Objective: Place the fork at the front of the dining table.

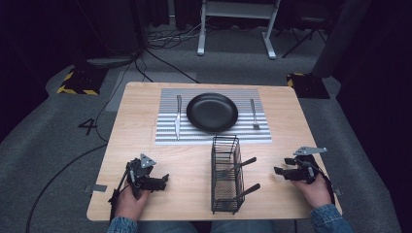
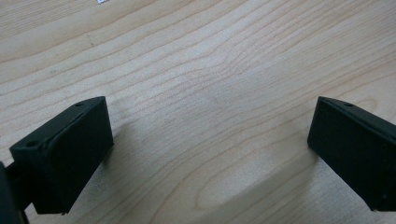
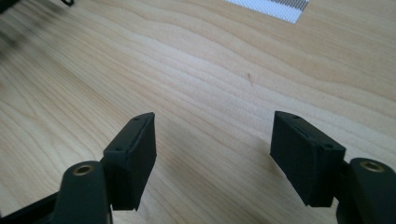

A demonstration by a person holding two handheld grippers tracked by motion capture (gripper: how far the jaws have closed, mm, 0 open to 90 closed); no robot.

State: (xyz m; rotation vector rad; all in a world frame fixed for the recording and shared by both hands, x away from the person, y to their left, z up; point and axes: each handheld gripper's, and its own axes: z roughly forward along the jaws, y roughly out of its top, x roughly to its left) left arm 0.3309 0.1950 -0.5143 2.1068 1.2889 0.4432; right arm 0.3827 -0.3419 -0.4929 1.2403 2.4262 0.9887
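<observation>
A single mark can be read: a dark figure "4" (image 1: pixel 90 126) on the grey floor (image 1: pixel 53 145), just left of the desk (image 1: pixel 136 141). The yellow-and-black hazard stripes (image 1: pixel 73 90) farther off carry no writing.

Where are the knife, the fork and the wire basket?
knife (image 1: pixel 178 116): high view, mid-blade, on the striped mat left of the plate.
fork (image 1: pixel 253 113): high view, handle, right of the plate.
wire basket (image 1: pixel 227 141): high view, far top rim.
</observation>
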